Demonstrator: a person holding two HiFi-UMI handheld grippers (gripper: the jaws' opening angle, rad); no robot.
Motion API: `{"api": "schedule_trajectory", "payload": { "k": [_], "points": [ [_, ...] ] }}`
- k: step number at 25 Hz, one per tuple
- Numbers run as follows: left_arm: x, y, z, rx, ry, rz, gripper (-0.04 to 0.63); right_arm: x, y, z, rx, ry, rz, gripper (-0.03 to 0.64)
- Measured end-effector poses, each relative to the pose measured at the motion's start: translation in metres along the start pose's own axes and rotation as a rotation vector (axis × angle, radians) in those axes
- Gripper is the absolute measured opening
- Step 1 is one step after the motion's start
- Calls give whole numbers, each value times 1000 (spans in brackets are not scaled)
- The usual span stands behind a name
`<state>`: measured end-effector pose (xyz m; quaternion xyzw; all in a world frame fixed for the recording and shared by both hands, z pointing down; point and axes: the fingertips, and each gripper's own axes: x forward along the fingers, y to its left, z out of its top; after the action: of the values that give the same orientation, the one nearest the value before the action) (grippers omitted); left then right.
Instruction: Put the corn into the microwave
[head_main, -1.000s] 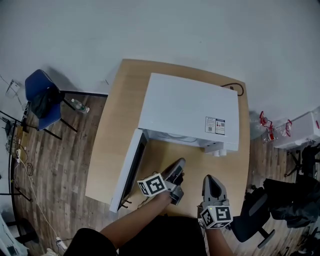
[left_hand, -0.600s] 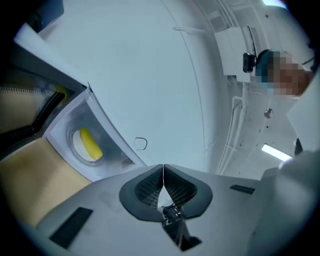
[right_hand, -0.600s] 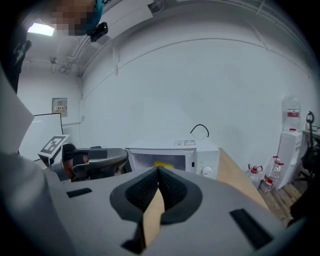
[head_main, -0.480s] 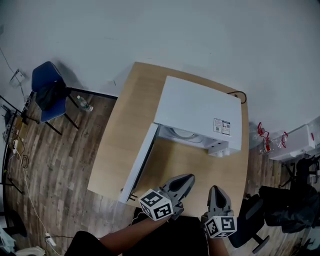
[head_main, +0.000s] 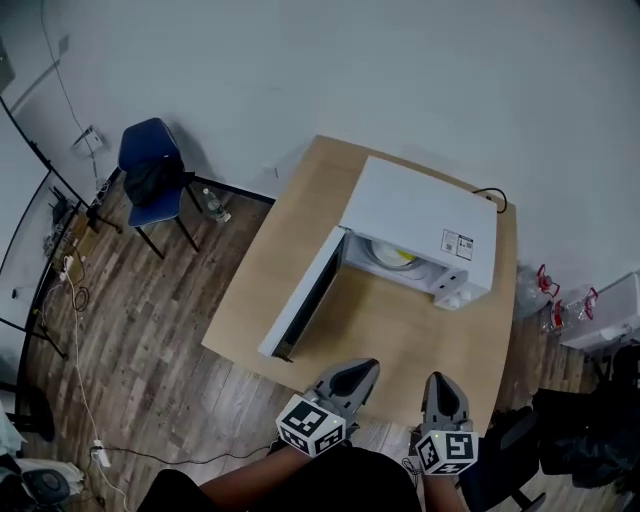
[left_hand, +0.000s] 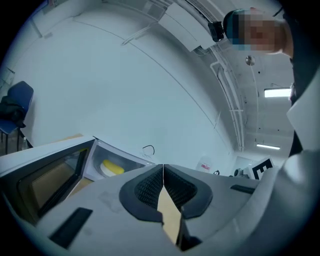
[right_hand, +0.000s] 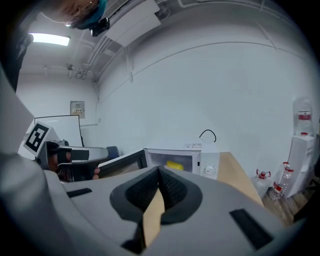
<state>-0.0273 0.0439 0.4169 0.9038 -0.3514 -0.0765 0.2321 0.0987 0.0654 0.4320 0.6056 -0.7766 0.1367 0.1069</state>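
Grey two-jaw left claw (head_main: 361, 369) and grey two-jaw right claw (head_main: 443, 381), held side by side and just apart. The left claw angles toward the right claw. Both pairs of jaws are closed pad to pad and empty. The bare left forearm (head_main: 240, 478) extends behind the left claw.

This room is bright and evenly lit. In my left gripper view a ceiling light strip (left_hand: 277, 92) glows white, and a second light strip (right_hand: 49, 39) burns out to glare in my right gripper view. Shadows are soft: a faint one lies behind the blue chair (head_main: 150, 170) on the white wall (head_main: 400, 70). Both gripper views bow strongly, a round picture with black corners, and my own jaws, close to the lens, look soft. The head view is sharp, with straight lines curving near its edges
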Motion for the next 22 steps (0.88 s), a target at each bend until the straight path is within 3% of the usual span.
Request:
{"api": "schedule_trajectory", "payload": {
  "k": [3, 14, 22],
  "points": [
    [-23, -33, -13, 37, 0, 30, 14, -32, 3, -3, -44, -11, 17, 60],
    [-96, -145, -94, 117, 37, 128, 14, -163, 25, -53, -21, -59, 76, 60],
    [-125, -198, -108, 177, 40, 71, 14, -228, 33, -62, -36, -88, -3, 60]
  ]
}}
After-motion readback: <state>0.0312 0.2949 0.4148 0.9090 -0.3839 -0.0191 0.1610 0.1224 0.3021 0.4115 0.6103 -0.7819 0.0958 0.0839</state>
